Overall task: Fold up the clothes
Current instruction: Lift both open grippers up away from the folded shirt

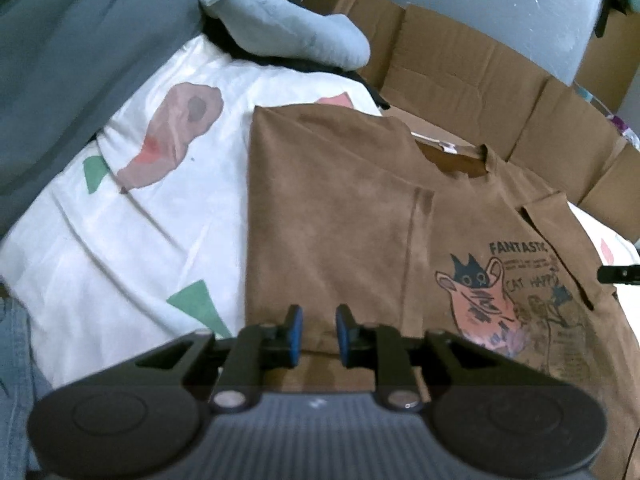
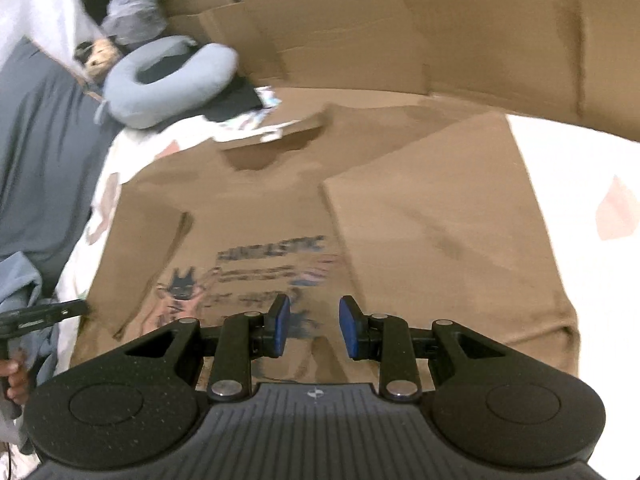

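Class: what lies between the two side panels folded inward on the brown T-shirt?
The printed cat graphic, on the brown T-shirt, shows in the strip between them; clearest in the right wrist view.

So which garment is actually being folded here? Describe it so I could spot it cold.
Start from the white sheet with pink and green shapes, backed by flattened cardboard. Spread on it lies the brown T-shirt, both sides folded inward. Unlike the grey-blue neck pillow behind it, it carries a cartoon cat print under the word FANTASTIC.
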The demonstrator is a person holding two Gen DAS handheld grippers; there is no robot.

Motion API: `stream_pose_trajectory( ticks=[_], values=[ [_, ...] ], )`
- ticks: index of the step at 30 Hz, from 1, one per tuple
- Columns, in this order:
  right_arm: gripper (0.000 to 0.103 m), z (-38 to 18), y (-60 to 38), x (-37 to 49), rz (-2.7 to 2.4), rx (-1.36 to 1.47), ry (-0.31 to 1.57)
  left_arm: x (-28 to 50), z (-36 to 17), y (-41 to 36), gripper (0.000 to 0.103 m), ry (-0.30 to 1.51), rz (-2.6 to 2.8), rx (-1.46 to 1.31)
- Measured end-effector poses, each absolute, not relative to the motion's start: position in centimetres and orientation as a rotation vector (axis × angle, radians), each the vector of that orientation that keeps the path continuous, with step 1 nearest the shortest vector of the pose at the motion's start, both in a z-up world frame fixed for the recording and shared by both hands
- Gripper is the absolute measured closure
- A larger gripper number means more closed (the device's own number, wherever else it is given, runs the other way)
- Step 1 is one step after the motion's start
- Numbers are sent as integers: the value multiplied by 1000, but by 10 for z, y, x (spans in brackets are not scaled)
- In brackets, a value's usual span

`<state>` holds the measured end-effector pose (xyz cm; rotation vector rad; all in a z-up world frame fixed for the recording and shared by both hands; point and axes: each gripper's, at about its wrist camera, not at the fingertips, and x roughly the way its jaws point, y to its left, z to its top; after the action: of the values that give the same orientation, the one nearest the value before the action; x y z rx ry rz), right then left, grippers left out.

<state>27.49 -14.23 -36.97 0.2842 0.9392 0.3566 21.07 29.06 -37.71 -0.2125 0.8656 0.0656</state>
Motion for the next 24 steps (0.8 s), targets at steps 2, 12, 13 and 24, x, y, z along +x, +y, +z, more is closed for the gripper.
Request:
stream_pose_trajectory(
  ticks=[2, 12, 13, 24],
  values=[
    [74, -367, -153, 277, 323, 257, 921, 208, -376, 292, 84, 861, 70, -216],
    [74, -354, -217, 294, 149, 213, 847, 205, -373, 309, 83, 839, 126, -240],
    [74, -353, -221, 297, 135, 214, 842, 205, -373, 309, 83, 835, 126, -240],
    [74, -386, -215, 284, 125, 121, 919, 211, -386, 313, 83, 873, 128, -228]
  ],
)
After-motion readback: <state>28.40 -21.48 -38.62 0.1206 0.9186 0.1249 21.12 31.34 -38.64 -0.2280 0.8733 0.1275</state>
